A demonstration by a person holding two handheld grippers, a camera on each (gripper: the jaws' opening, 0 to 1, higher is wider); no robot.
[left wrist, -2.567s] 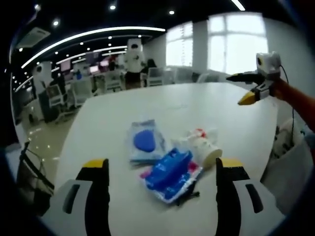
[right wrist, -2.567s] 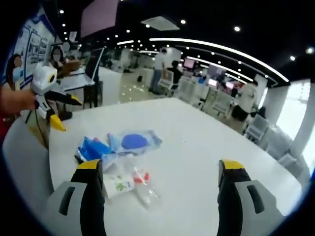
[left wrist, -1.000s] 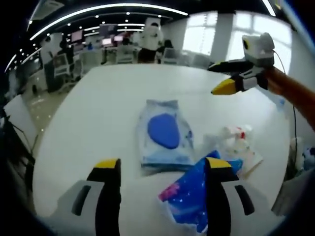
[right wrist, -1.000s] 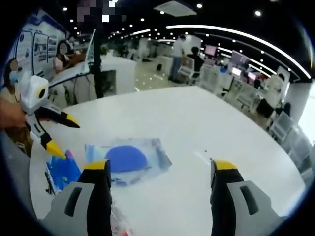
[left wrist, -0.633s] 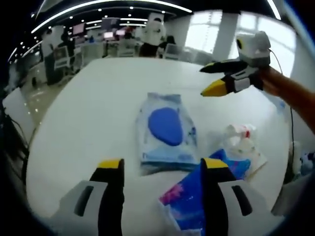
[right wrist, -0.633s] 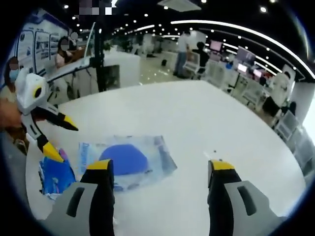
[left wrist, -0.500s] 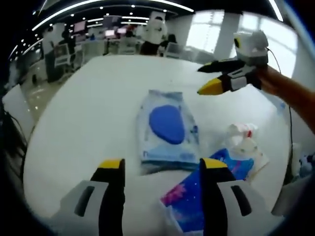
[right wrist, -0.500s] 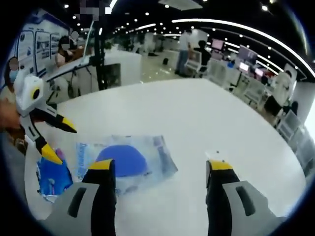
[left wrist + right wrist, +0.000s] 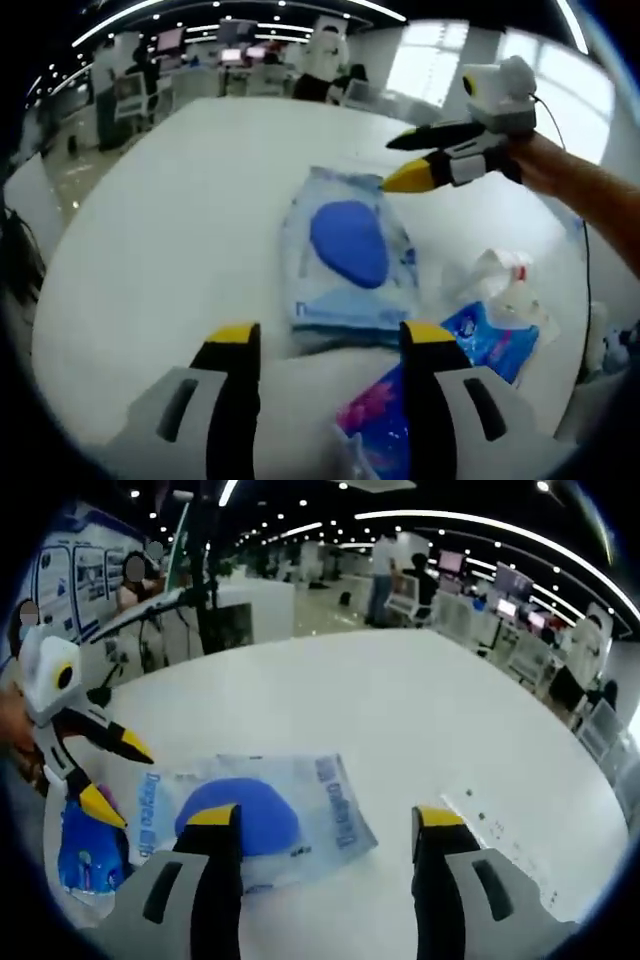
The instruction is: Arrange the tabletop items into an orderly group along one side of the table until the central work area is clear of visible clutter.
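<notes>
1. Jaws first, in the left gripper view: the left gripper (image 9: 320,345) has its two yellow-tipped jaws standing apart with nothing between them, low over the white table (image 9: 170,220).
2. Just ahead of those tips lies the clear packet with the blue oval (image 9: 345,255), flat on the table. The right-hand jaw tip overlaps the dark blue wrapper (image 9: 470,345), which lies nearer the camera and to the right; actual contact cannot be judged.
3. Beside that wrapper sits the crumpled white packet with red print (image 9: 500,285), touching or overlapping it.
4. From the right comes the right gripper (image 9: 400,160), held in a person's hand (image 9: 540,165), its dark and yellow tips parted and poised at the far corner of the clear packet, nothing gripped.
5. Over to the right gripper view: the right gripper (image 9: 325,825) shows jaws wide apart and empty, with the clear packet with the blue oval (image 9: 255,815) lying just in front, partly behind the left-hand jaw.
6. At the left edge the left gripper (image 9: 105,775) hangs with tips parted above the dark blue wrapper (image 9: 85,855), close to the table's near edge.
7. Behind the table (image 9: 400,720), an office floor with desks and standing people.
</notes>
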